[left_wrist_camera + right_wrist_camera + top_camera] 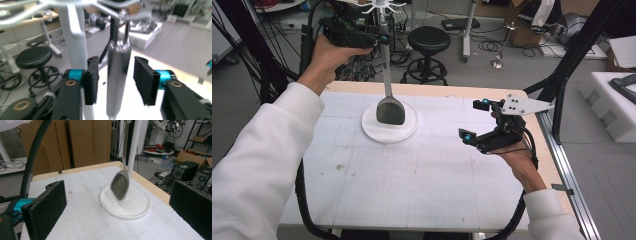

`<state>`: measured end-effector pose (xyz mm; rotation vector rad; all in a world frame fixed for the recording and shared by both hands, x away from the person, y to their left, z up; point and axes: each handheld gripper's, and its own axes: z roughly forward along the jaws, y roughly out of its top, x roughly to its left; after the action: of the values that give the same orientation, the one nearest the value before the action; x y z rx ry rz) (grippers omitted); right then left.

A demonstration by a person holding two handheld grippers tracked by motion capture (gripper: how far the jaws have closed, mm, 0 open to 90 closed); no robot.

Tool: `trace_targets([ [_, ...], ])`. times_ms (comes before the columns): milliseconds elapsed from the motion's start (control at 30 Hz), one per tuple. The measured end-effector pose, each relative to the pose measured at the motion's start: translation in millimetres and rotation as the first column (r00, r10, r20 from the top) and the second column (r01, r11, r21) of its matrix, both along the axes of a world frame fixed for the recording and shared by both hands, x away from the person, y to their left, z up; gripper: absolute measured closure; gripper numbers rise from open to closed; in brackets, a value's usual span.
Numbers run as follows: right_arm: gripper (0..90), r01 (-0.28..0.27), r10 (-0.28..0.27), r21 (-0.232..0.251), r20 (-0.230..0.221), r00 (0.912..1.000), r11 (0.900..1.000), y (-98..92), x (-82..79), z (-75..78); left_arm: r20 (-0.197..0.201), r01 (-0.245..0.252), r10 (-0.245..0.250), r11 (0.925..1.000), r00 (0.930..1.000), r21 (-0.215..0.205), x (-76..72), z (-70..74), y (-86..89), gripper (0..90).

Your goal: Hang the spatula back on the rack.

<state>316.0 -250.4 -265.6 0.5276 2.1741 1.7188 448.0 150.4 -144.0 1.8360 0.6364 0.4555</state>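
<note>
Above the table (422, 170), the spatula (117, 75) hangs between the left gripper (116, 82) jaws (spread, not touching).

The spatula (117, 77) handle is blurred and cut off by the bottom edge in the left gripper view; its hook attachment to the rack (75, 37) is indistinct.

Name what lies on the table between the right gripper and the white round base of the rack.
Nothing: in the high view the stretch of gridded mat between the right gripper and the white round base is bare.
</note>
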Motion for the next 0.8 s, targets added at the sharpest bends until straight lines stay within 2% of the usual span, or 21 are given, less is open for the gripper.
trace_targets([
  [33,0.0,0.004,-0.004,0.006,0.0,1.0,1.0,-1.0,-1.0,-1.0,0.014,0.002,-0.002,0.9999,0.9999,-0.01,-4.1,-3.7,3.8,48.0],
  [200,0.0,0.008,-0.008,0.007,0.002,1.0,1.0,-2.4,-3.5,-4.2,0.023,0.011,-0.011,0.9999,0.9997,0.007,-13.1,-12.0,13.6,39.3],
  [267,0.0,0.008,-0.008,0.008,0.0,1.0,1.0,-2.7,-5.6,-6.5,0.032,0.016,-0.016,0.9999,0.9994,-0.005,-20.5,-15.8,20.4,34.5],
  [333,0.0,0.011,-0.011,0.008,0.002,0.9999,1.0,-3.1,-6.8,-8.9,0.056,0.026,-0.025,0.9997,0.9981,-0.002,-30.3,-19.1,26.9,32.1],
  [367,0.0,0.017,-0.017,0.007,-0.004,0.9999,1.0,-3.8,-6.3,-11.7,0.075,0.022,-0.021,0.9996,0.997,-0.019,-39.8,-22.0,33.2,26.7],
  [400,0.0,0.017,-0.017,0.007,-0.004,0.9999,1.0,-3.8,-6.3,-11.7,0.075,0.022,-0.021,0.9996,0.997,-0.019,-39.8,-22.0,33.2,21.9],
  [433,0.0,0.02,-0.02,0.008,-0.005,0.9998,1.0,-5.0,-6.0,-14.7,0.092,0.023,-0.02,0.9992,0.9956,-0.034,-50.3,-25.7,39.6,18.9],
  [467,0.0,0.02,-0.02,0.008,-0.005,0.9998,1.0,-5.0,-6.0,-14.7,0.092,0.023,-0.02,0.9992,0.9956,-0.034,-50.3,-25.7,39.6,17.6],
  [500,0.0,0.023,-0.023,0.012,-0.007,0.9997,1.0,-5.9,-5.9,-15.9,0.108,0.028,-0.025,0.9992,0.9938,-0.027,-55.5,-28.4,43.4,17.6],
  [567,0.0,0.039,-0.039,0.023,-0.006,0.9992,0.999,-9.6,-6.1,-19.7,0.12,0.033,-0.028,0.9985,0.9924,-0.043,-70.5,-40.5,52.1,8.3],
  [633,0.0,0.041,-0.041,0.026,-0.007,0.9991,0.999,-11.2,-6.5,-21.0,0.128,0.036,-0.03,0.9983,0.9914,-0.045,-75.5,-45.2,55.4,6.3],
  [667,0.0,0.053,-0.053,0.028,-0.006,0.9986,0.998,-13.7,-7.3,-23.7,0.135,0.031,-0.023,0.9979,0.9907,-0.057,-81.0,-49.9,57.5,1.7],
  [733,0.0,0.054,-0.054,0.026,-0.001,0.9985,0.998,-14.6,-7.4,-25.2,0.153,0.054,-0.044,0.9966,0.9872,-0.062,-90.3,-59.8,64.0,1.7],
  [767,0.0,0.059,-0.059,0.025,-0.004,0.9982,0.998,-16.2,-7.7,-28.2,0.156,0.067,-0.057,0.9959,0.9861,-0.061,-97.9,-69.7,69.5,1.7],
  [800,0.0,0.059,-0.059,0.025,-0.004,0.9982,0.998,-16.2,-7.7,-28.2,0.156,0.067,-0.057,0.9959,0.9861,-0.061,-97.9,-69.7,69.5,1.7],
])
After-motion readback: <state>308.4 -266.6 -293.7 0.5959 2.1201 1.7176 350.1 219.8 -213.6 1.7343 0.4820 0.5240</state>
